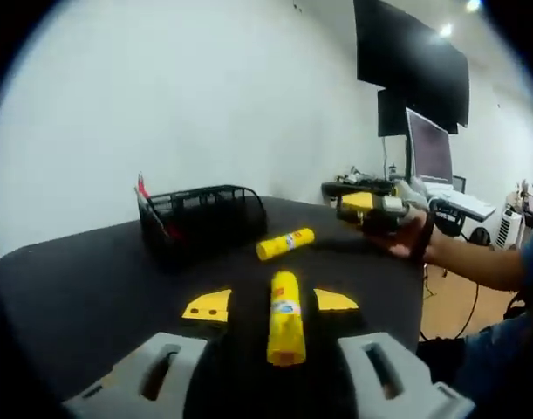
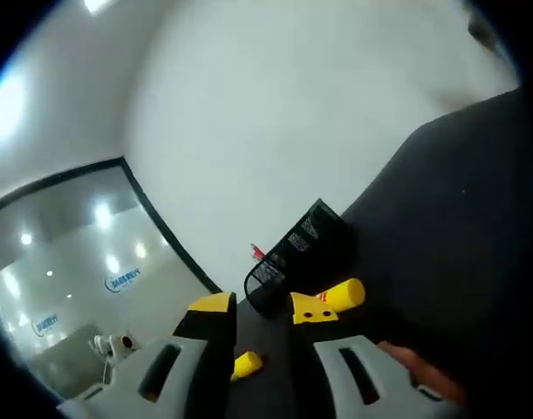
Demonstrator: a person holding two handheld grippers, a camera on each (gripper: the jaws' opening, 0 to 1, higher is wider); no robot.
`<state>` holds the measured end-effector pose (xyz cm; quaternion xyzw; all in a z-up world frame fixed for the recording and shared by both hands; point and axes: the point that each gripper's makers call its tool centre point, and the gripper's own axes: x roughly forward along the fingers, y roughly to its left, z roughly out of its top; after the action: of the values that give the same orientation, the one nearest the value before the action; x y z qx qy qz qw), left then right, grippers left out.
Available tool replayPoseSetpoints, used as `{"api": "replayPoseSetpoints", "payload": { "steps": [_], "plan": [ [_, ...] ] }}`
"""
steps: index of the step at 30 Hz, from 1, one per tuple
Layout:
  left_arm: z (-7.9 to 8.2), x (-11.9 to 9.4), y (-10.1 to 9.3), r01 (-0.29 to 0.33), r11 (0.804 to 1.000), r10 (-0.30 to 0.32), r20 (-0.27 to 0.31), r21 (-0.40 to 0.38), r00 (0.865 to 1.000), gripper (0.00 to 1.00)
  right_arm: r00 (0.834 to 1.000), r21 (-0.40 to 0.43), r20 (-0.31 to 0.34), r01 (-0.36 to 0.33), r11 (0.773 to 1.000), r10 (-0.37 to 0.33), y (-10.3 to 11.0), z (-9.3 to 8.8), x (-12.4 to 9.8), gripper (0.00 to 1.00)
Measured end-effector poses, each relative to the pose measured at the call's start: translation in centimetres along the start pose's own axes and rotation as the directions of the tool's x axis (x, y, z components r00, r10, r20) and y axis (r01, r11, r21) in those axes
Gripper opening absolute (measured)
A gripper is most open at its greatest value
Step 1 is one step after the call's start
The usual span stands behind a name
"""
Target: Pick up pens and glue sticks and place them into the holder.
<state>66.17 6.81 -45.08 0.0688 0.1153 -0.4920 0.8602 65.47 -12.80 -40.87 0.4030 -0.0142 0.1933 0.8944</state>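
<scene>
A yellow glue stick (image 1: 284, 319) lies lengthwise on the black table (image 1: 83, 288), between the spread jaws of my left gripper (image 1: 271, 304), which is open and does not touch it. A second glue stick (image 1: 285, 243) lies farther off, beside the black mesh holder (image 1: 201, 218). A red pen (image 1: 142, 188) stands in the holder's left end. In the right gripper view, my right gripper (image 2: 262, 307) is open and holds nothing. It faces the holder (image 2: 297, 253), with one glue stick (image 2: 345, 295) to its right and another (image 2: 246, 364) low between the jaws.
A person's hand (image 1: 414, 240) holds the right gripper (image 1: 371, 209) over the table's far right edge. Behind it are monitors (image 1: 430, 148) and a cluttered desk. A white wall stands behind the table.
</scene>
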Motion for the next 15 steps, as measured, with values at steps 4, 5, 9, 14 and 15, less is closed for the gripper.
{"api": "replayPoseSetpoints", "payload": {
  "steps": [4, 5, 9, 14, 15],
  "plan": [
    [-1.4, 0.3, 0.1, -0.027, 0.999, 0.027, -0.001, -0.029, 1.0, 0.36, 1.0, -0.008, -0.005, 0.0, 1.0, 0.0, 0.1, -0.2, 0.0, 0.2],
    [-1.6, 0.4, 0.2, -0.031, 0.999, 0.031, -0.001, -0.042, 1.0, 0.36, 1.0, -0.012, -0.008, 0.001, 1.0, -0.001, 0.1, -0.2, 0.0, 0.2],
    [-2.2, 0.9, 0.4, -0.043, 0.997, 0.042, -0.017, -0.06, 0.999, 0.37, 1.0, -0.027, -0.013, 0.004, 1.0, -0.004, 0.2, -0.5, 0.0, 0.19],
    [-2.7, 1.5, 0.2, -0.044, 0.997, 0.042, -0.035, -0.067, 0.999, 0.34, 1.0, -0.03, -0.013, 0.006, 1.0, -0.006, 0.1, -0.5, 0.0, 0.19],
    [-2.8, 1.6, 0.1, -0.043, 0.997, 0.04, -0.039, -0.068, 0.998, 0.33, 1.0, -0.03, -0.014, 0.006, 1.0, -0.007, 0.1, -0.5, 0.0, 0.19]
  ]
}}
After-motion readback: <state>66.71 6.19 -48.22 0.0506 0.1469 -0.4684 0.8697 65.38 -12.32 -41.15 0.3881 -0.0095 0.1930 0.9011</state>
